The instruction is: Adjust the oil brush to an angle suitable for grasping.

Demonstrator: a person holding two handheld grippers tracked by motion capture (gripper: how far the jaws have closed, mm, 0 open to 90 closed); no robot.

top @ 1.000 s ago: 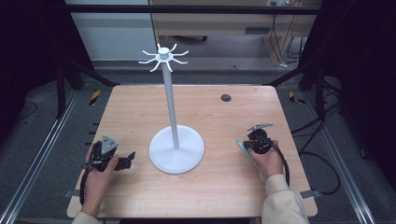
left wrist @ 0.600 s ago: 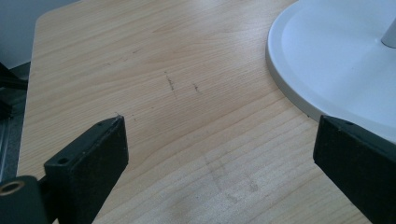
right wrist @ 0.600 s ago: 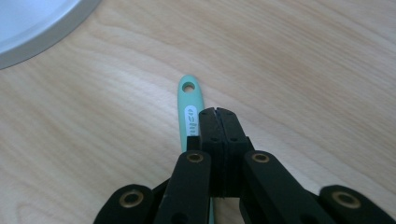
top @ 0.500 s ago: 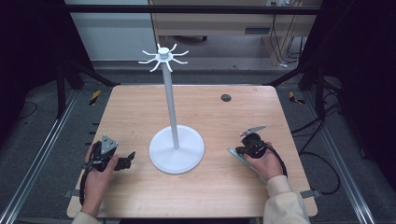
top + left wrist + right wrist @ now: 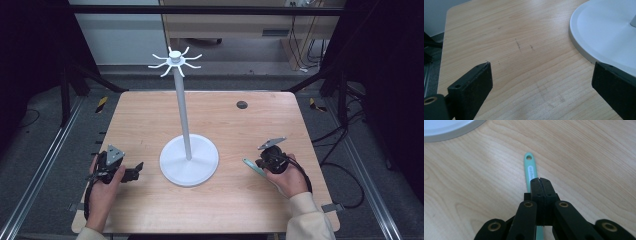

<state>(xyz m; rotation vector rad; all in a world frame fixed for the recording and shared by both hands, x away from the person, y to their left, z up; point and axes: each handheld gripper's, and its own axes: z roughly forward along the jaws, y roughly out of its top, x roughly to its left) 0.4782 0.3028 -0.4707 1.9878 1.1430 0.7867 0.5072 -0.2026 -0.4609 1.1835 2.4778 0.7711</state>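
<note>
A: Why is the right gripper (image 5: 261, 165) angled like that, low over the table (image 5: 150, 115)?

B: It has a teal utensil handle (image 5: 531, 168) clamped between its jaws, which are pressed fully together on the strip. The free end, with its hanging hole, points toward the white stand (image 5: 189, 160). My guess is that the hole is meant for one of the hooks (image 5: 175, 59) at the top of the pole.

A: So the handle is off to the right of the stand's base?

B: Yes, near it but apart, just above the wood, as far as I can judge.

A: And the left gripper (image 5: 131, 171)?

B: It sits on the table just left of the base, jaws spread wide with nothing between them, only bare wood. It seems to be parked there, perhaps ready to steady the stand.
</note>
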